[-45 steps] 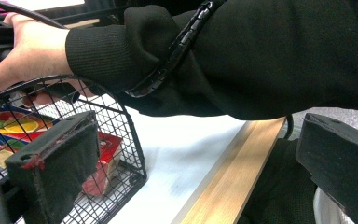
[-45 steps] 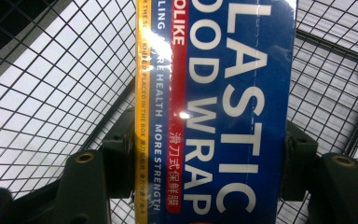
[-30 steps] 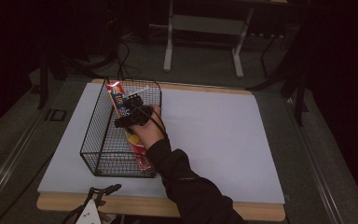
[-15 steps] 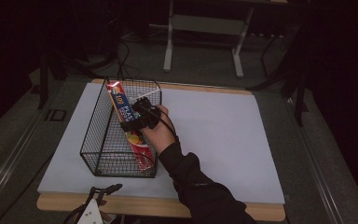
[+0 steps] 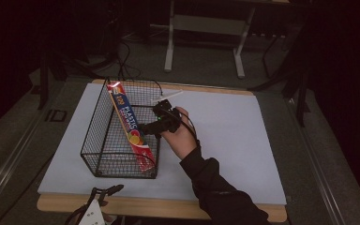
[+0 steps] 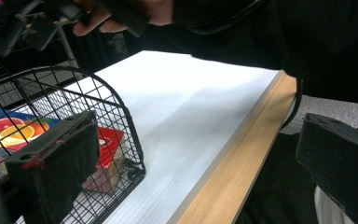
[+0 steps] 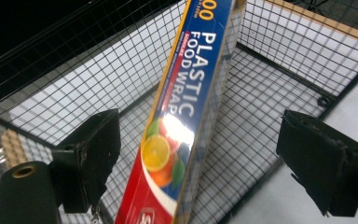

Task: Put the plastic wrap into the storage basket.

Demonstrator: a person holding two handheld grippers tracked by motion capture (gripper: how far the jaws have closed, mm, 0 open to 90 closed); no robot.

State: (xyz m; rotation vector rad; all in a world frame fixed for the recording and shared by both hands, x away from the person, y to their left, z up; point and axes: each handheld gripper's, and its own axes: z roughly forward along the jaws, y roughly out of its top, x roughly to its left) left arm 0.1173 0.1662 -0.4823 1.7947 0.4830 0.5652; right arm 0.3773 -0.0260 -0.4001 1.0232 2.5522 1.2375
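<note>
The left gripper [image 5: 104,193] waits wide open at the table's near edge. A long box of plastic wrap [image 5: 131,131] leans slanted inside the wire basket [image 5: 104,136]. The right gripper [image 5: 153,125] hangs beside the box, wide open and holding nothing, so I think it should lift out slowly and not bump the box or wires.

A white rectangular sheet [image 5: 243,136] covers the light wooden table [image 5: 168,209] almost to its near edge. Beyond the far edge, a pale metal frame [image 5: 206,23] stands on 2 legs.
</note>
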